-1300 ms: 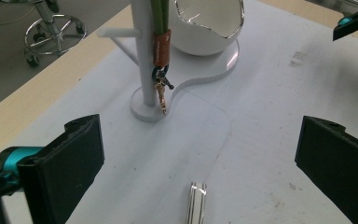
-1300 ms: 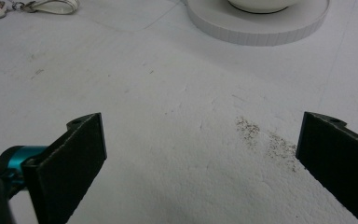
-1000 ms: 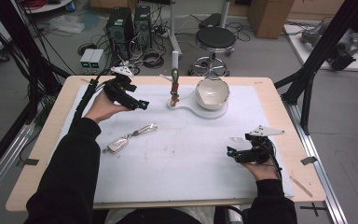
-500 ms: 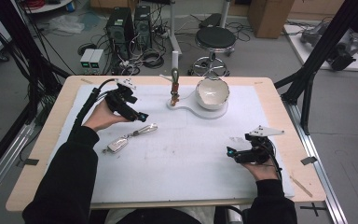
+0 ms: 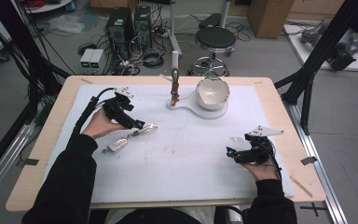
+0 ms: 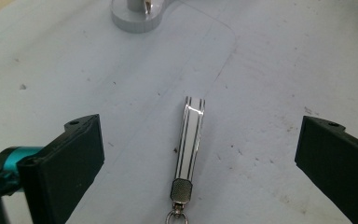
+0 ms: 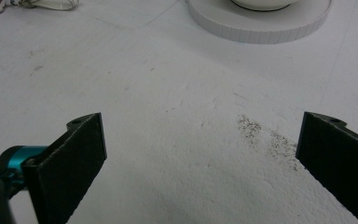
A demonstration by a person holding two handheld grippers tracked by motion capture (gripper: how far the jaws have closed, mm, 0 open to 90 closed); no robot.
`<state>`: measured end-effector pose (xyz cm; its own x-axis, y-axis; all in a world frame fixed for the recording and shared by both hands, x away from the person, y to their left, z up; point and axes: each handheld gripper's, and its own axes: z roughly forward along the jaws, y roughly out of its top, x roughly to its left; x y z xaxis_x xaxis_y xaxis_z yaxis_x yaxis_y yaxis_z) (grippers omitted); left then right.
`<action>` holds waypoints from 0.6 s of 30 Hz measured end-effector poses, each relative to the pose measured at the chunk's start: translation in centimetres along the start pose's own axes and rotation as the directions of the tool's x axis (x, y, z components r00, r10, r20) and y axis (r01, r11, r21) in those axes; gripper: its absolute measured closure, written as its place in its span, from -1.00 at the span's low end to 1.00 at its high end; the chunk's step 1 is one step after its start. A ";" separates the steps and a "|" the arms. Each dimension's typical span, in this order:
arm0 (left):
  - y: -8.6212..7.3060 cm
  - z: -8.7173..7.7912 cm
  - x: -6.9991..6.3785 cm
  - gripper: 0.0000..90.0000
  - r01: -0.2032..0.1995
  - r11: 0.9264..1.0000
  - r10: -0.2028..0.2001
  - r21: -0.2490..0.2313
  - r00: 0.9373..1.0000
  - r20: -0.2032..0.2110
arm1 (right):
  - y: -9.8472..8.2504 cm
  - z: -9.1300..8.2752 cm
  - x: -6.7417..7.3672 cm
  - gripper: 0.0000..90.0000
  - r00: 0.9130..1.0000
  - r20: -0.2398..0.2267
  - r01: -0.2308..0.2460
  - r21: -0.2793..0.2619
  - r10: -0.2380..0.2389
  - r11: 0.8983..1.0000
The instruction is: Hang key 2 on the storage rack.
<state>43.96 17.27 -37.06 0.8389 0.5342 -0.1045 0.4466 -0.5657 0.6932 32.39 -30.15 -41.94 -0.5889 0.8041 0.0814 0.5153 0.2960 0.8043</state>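
Swung down toward the metal clip [image 6: 189, 140], left claw [image 5: 137, 125] released astride it, grasp pending; right claw [image 5: 230, 153] released, idle.

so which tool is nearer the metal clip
Left. The left tool hangs right over the clip, which lies between its open jaws. The right tool sits far off across the mat, open over bare surface.

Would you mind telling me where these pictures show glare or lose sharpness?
Left gripper view: a bright glint sits on the far end of the metal bar, and the stand base beyond is soft. Right gripper view: the white round base is slightly blurred. High view: even light, generally soft.
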 end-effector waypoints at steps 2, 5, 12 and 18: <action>-0.2 0.2 0.0 -0.96 0.000 1.000 0.000 0.004 1.000 0.002 | 0.0 0.0 0.0 -0.98 1.000 0.001 0.001 0.002 -0.001 1.000; -0.3 0.7 0.2 -0.96 0.003 1.000 -0.003 0.019 1.000 0.005 | 0.0 0.0 0.0 -0.98 1.000 0.003 0.001 0.002 -0.001 1.000; -1.3 2.4 0.6 -0.96 0.029 0.997 -0.033 0.073 0.998 0.053 | 0.0 0.0 -0.1 -0.98 1.000 0.003 0.003 0.000 -0.003 1.000; -1.9 3.9 0.8 -0.96 0.057 0.991 -0.065 0.118 0.996 0.069 | 0.0 0.1 0.0 -0.98 1.000 0.004 0.002 0.007 -0.002 1.000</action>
<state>45.00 16.34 -41.21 0.8275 0.5255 -0.1979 0.5269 -0.6047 0.5973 32.44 -30.16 -42.03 -0.5875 0.8055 0.0774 0.5182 0.3010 0.8005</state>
